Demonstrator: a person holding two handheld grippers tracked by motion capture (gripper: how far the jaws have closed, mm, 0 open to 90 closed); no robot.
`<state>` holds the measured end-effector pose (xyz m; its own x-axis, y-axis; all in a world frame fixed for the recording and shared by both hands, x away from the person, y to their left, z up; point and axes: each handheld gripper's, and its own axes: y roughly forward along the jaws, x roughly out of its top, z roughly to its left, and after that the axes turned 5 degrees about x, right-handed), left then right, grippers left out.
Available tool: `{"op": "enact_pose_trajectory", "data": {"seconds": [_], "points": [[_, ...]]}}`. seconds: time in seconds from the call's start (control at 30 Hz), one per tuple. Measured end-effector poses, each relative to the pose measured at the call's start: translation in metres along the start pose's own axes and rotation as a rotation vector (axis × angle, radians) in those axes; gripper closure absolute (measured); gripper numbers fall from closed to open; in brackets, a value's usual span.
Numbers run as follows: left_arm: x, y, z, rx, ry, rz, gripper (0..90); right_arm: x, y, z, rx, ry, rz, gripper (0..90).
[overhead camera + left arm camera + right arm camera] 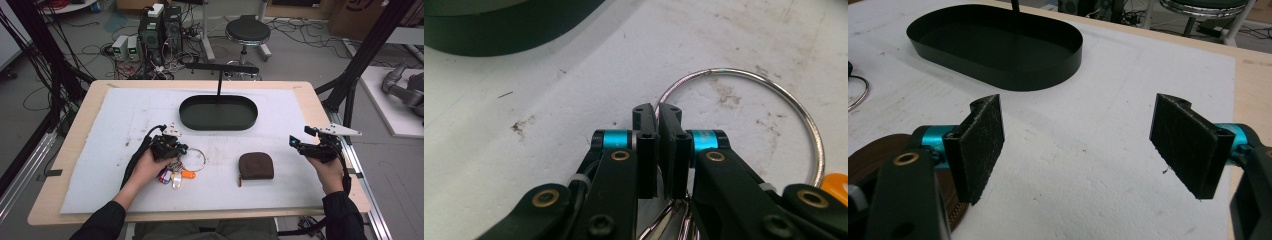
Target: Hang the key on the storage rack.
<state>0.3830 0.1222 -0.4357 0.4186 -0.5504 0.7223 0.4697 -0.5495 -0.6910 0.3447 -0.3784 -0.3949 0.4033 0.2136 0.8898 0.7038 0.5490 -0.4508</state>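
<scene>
A large metal key ring (pixel 195 159) lies on the white mat (pixel 125 125) left of centre, with a bunch of keys and coloured tags (pixel 175 176) on it. My left gripper (pixel 183 149) is shut on the ring's near left side. In the left gripper view the jaws (pixel 657 112) are pressed together over the ring (pixel 774 95), and an orange tag (pixel 836 182) shows at the right edge. A brown zipped pouch (pixel 256 166) lies right of centre. My right gripper (pixel 300 136) stands open to the right of the pouch, its pads (pixel 980 145) wide apart with nothing between them.
A black oval tray (pixel 218 112) with an upright post and crossbar sits at the back middle of the mat, also seen as the tray (pixel 998 45) ahead of the right gripper. The pouch (pixel 868 155) is at that view's lower left. A stool and cables stand beyond the table.
</scene>
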Motion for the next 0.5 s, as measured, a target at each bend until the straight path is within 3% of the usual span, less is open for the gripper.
{"op": "enact_pose_trajectory", "data": {"seconds": [0.2,0.5], "points": [[0.003,-0.016,0.001,-0.039,-0.023,-0.116,85.9,0.000,0.000,-0.001,-0.002,0.004,-0.004,22.4],[0.006,-0.040,-0.008,-0.133,0.020,-0.228,85.7,0.000,0.000,-0.001,0.000,-0.002,-0.007,22.4]]}}
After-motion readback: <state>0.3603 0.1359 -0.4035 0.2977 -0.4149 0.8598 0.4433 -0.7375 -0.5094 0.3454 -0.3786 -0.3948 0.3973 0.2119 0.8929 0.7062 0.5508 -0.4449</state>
